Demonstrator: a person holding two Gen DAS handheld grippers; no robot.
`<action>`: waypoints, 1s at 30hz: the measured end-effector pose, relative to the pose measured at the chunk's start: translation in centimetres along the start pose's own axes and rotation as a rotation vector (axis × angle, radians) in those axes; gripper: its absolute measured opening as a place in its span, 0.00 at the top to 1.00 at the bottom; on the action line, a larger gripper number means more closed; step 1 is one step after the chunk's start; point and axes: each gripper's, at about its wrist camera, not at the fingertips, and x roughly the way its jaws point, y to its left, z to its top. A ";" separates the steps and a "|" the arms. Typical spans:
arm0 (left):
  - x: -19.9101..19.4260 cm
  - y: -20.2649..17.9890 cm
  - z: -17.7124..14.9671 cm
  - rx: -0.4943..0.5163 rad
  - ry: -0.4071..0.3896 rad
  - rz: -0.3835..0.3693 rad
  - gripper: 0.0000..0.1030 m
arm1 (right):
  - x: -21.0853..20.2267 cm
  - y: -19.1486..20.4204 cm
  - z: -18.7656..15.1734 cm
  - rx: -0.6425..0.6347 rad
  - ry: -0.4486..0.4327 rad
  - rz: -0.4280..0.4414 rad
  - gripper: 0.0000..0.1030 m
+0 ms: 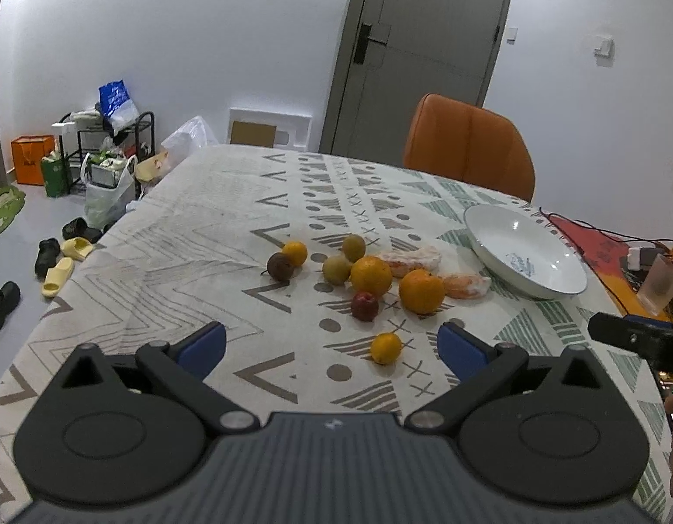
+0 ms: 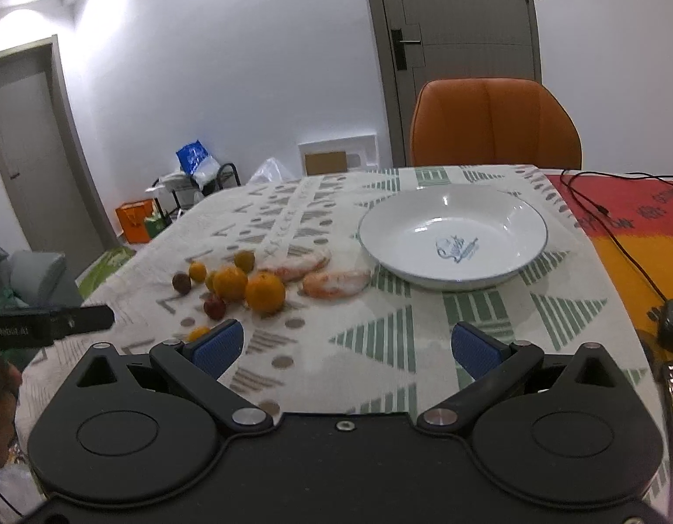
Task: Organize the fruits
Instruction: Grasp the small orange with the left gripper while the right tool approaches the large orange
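From your left wrist camera: the left gripper [image 1: 332,345] hangs over the cloth-covered surface [image 1: 183,227] with jaws spread wide and holding nothing. A small orange fruit [image 1: 385,348] sits just ahead, nearer the right-hand pad. Beyond it the loose fruit cluster [image 1: 371,277] lies well apart from the white bowl [image 1: 567,281]. Close off-centre on that round fruit and it could squirt sideways and roll toward the table edge.

From your right wrist camera: the right gripper [image 2: 345,347] is likewise wide open and empty, pointed at the bowl, which holds no fruit. The two peeled citrus pieces [image 2: 332,284] beside the bowl look soft, possibly wrapped; a hard squeeze may crush them. The left gripper's tip shows at the frame's left edge, so reaching for the same fruit risks a clash.
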 end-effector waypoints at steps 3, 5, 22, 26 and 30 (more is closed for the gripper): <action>0.8 0.0 0.0 0.001 0.014 0.006 0.02 | 0.7 -0.2 0.3 0.016 0.004 0.015 0.00; 1.3 -0.1 0.0 0.003 0.020 0.001 0.02 | 1.3 -0.3 0.4 0.019 0.013 0.024 0.00; 5.7 -1.5 -0.4 0.013 0.075 -0.067 0.25 | 4.8 -0.9 0.2 0.050 0.034 0.041 0.00; 6.8 -1.8 -0.5 0.010 0.094 -0.082 0.40 | 5.9 -1.0 -0.3 0.064 0.050 0.052 0.00; 7.6 -1.9 -0.7 0.018 0.110 -0.097 0.52 | 6.8 -0.7 -0.6 0.057 0.061 0.063 0.00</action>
